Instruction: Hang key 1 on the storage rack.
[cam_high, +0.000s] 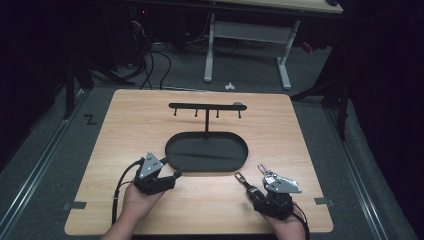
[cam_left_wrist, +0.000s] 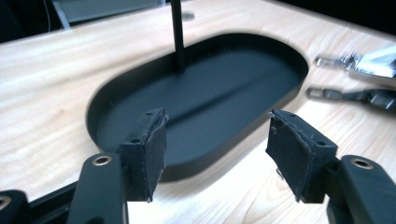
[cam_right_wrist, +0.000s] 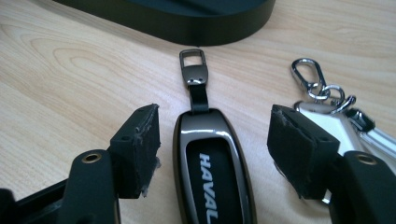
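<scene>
- High view: A person's two hands reach in over the near edge of a light wooden table (cam_high: 125, 130), each holding a two-jaw gripper. The left gripper (cam_high: 172, 176) sits just beside the near left end of a black oval tray (cam_high: 172, 145), from whose middle a thin post (cam_high: 206, 122) rises to a crossbar with small hooks (cam_high: 205, 106). The right gripper (cam_high: 251, 192) rests near the table's front right, with a dark key fob (cam_high: 246, 181) lying on the wood ahead of it and a silvery bunch of keys (cam_high: 270, 176) just to its right. Grey floor, cables and the white legs of another desk (cam_high: 285, 65) lie beyond.
- Left gripper view: The left gripper (cam_left_wrist: 217, 149) has its two black padded jaws spread wide apart with nothing between them, framing the near rim of the tray (cam_left_wrist: 210, 161). The post (cam_left_wrist: 177, 32) stands upright from the tray floor. At far right the key fob (cam_left_wrist: 359, 95) and keys (cam_left_wrist: 364, 63) lie flat on the table (cam_left_wrist: 46, 93).
- Right gripper view: The right gripper (cam_right_wrist: 215, 140) also stands with jaws wide apart, one on either side of the key fob (cam_right_wrist: 212, 168), which lies flat on the table (cam_right_wrist: 70, 60) untouched, lettered "HAVAL", its metal loop pointing toward the tray (cam_right_wrist: 210, 30). The keys (cam_right_wrist: 322, 93), with a clip and rings, lie just beside the right-hand jaw.
</scene>
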